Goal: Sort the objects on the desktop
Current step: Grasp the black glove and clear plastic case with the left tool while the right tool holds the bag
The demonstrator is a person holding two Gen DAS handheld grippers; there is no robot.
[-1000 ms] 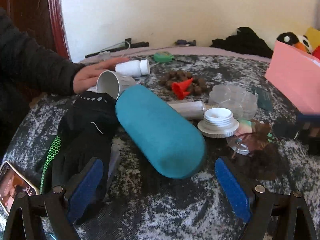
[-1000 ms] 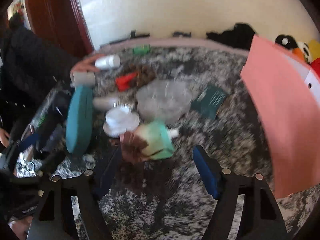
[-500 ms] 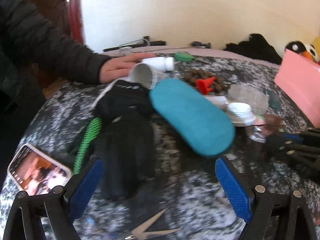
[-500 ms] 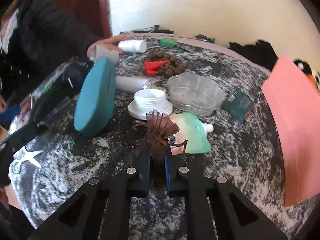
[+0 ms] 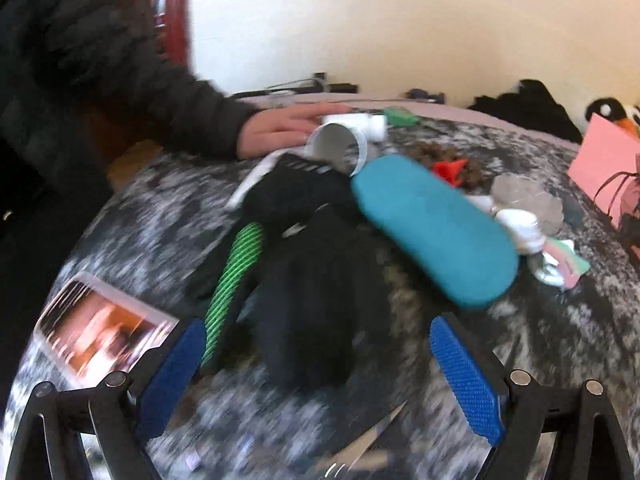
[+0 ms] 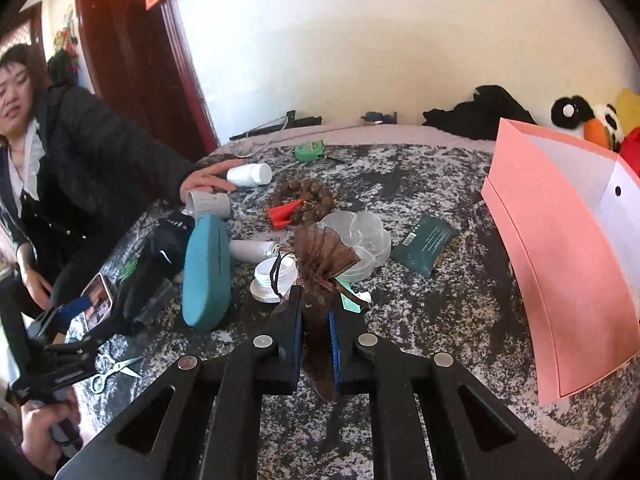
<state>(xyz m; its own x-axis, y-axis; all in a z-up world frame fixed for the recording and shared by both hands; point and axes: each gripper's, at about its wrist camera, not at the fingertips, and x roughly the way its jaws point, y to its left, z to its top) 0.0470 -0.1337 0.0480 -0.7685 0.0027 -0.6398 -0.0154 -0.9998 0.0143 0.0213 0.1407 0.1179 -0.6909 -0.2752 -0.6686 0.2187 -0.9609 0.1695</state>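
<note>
My right gripper (image 6: 314,300) is shut on a brown sheer drawstring pouch (image 6: 324,256), held up clear of the speckled table (image 6: 440,320). The pouch also shows at the right edge of the left wrist view (image 5: 628,200). My left gripper (image 5: 316,328) stands open low over the black gloves (image 5: 316,280), which lie between its blue pads without touching them. A teal oblong case (image 5: 432,224) lies just right of the gloves. A mint-green sachet (image 5: 560,260) and a white jar lid (image 6: 276,276) lie below the raised pouch.
A pink paper bag (image 6: 560,240) stands at the right. A phone (image 5: 96,332) and scissors (image 6: 114,368) lie at the near left. A clear petal box (image 6: 360,236), dark green packet (image 6: 424,240), brown beads (image 6: 308,194) and red cone (image 6: 286,212) sit mid-table. Another person's hand (image 6: 208,180) rests by a white bottle (image 6: 250,174) and a tipped cup (image 6: 208,202).
My right gripper closed on the brown pouch and lifted it off the table. My left gripper slid left, from facing the teal case to facing the black gloves, and stayed open.
</note>
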